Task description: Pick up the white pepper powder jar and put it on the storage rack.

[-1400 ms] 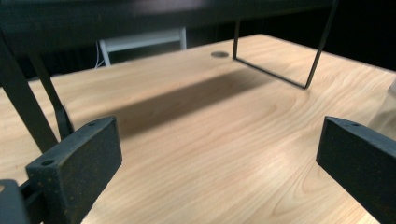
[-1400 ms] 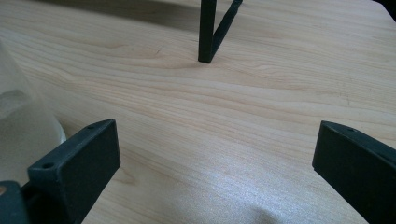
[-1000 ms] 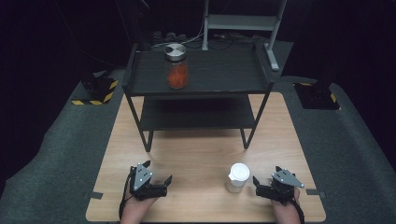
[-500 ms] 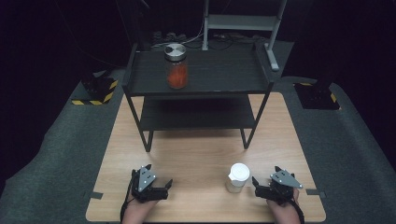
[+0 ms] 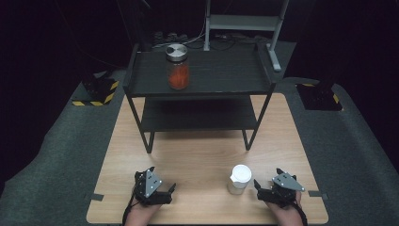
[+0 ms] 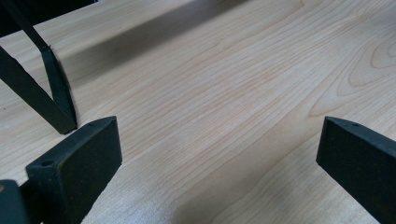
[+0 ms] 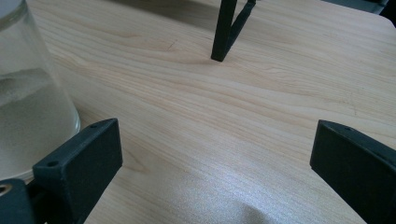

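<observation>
In the high view a black two-tier shelf [image 5: 200, 82] stands on the far half of a light wooden table [image 5: 197, 155], and everything else can be placed from it. On its top tier, toward the left side, stands a clear glass jar [image 5: 178, 68] with a round metal lid; the jar holds something orange-red that fills its lower part. In front of the shelf, near the table's front edge and right of the shelf's middle, stands a small container with a white lid [image 5: 239, 179]; its body looks pale and translucent. The left gripper [image 5: 162, 193] rests low on the table in front of the shelf's left front leg, its jaws spread wide and holding nothing. The right gripper [image 5: 261, 190] lies in front of the shelf's right front leg, just beside the white-lidded container on its right, jaws also spread wide and bare. In the left gripper view the two black jaws stand far apart over bare wood, and a black shelf leg [image 6: 56, 93] meets the table just beyond the left jaw. In the right gripper view the jaws again stand far apart; the clear wall of the container [image 7: 32, 93] rises just beyond the left jaw, with pale, whitish, grainy-looking contents inside, and a shelf leg [image 7: 224, 32] stands farther off on the wood.
</observation>
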Tool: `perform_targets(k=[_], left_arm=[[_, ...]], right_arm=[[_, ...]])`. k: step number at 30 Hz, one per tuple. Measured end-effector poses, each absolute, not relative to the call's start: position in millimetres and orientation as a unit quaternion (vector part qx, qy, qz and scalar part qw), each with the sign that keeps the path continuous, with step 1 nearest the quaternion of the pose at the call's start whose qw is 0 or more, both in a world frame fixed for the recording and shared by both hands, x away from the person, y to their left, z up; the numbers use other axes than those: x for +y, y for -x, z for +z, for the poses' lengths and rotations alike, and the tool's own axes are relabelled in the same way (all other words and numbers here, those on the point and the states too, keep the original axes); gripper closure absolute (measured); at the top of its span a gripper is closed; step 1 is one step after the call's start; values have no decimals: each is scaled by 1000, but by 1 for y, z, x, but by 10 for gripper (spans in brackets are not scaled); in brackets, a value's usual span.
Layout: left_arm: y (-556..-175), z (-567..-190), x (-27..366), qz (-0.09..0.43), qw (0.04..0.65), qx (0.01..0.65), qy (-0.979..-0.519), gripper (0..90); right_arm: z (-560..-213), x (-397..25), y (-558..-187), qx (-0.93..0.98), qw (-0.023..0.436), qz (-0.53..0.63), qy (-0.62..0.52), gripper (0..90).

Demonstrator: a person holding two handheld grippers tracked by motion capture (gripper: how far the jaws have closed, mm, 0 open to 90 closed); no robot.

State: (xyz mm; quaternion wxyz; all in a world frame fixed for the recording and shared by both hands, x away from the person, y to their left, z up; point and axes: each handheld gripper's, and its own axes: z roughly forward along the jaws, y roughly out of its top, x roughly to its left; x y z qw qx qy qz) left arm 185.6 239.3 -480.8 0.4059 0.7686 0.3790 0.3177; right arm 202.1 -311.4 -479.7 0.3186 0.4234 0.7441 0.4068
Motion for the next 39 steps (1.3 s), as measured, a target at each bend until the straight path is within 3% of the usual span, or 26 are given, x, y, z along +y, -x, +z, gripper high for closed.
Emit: perform_targets(k=[20, 39], left_arm=[[-182, -478, 230, 329, 380, 363, -784, 7], [-185, -477, 231, 323, 379, 359, -790, 7]], right_arm=[[-484, -320, -191, 725, 340, 441, -405, 12], [-461, -325, -170, 698, 345, 486, -398, 4]])
